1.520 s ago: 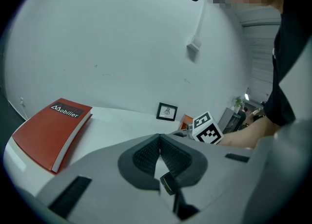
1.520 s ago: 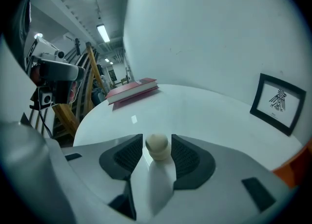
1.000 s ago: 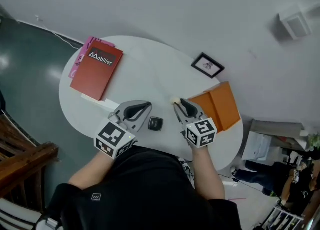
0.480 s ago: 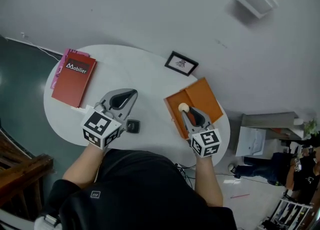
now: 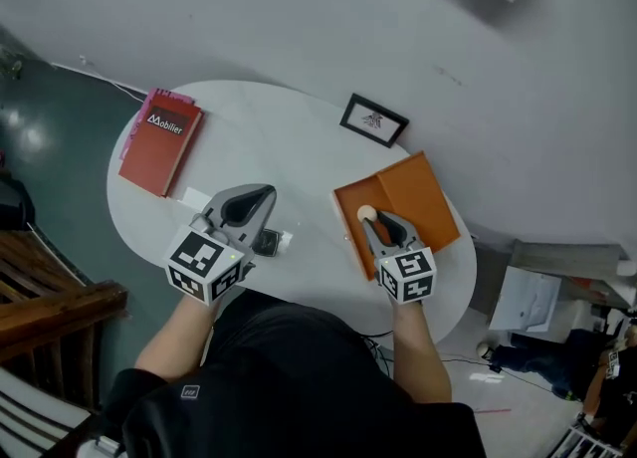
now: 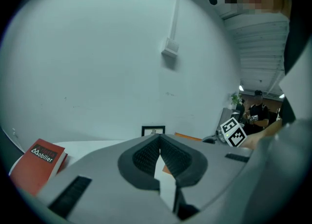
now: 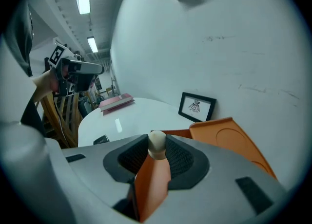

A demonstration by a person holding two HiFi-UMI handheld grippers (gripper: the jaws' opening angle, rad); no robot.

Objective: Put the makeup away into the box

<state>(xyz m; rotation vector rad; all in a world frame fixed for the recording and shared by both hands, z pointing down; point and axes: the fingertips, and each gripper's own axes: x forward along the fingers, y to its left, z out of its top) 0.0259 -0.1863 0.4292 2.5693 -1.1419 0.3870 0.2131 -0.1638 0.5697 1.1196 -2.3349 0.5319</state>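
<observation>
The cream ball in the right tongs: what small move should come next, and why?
Probably lower the right tongs a little and open them: the small cream round ball pinched between them hangs over the open orange box, so letting go should drop it inside.

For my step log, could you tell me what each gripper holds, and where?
The right gripper pinches a small cream rounded makeup item by its sides, top protruding; the left gripper holds nothing, jaws together.

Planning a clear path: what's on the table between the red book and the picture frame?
Nothing: bare tabletop between red book and picture frame, head view.
</observation>
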